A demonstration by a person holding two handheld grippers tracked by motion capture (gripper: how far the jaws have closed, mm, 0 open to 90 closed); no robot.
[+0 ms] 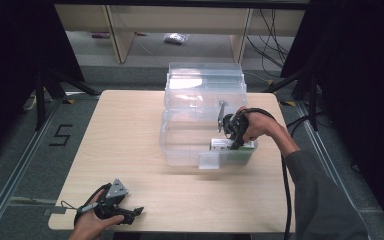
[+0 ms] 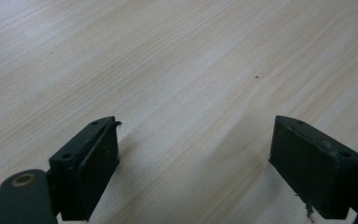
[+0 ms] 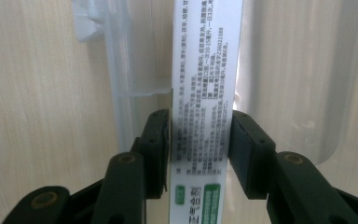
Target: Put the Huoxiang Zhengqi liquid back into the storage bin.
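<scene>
The right gripper (image 3: 199,140) holds a white printed carton (image 3: 205,84) between its 2 pads, inside the clear plastic bin (image 1: 180,145) on the counter (image 1: 125,130), by the bin's front right wall. The left gripper (image 2: 196,154) rests near the counter's front edge, jaws wide with nothing between them.

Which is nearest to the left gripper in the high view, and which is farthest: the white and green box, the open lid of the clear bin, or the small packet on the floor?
From the left gripper:
1. White and green box, in the clear bin's right front corner.
2. Open lid, standing at the bin's back.
3. Small packet, on the floor beyond the table.
</scene>
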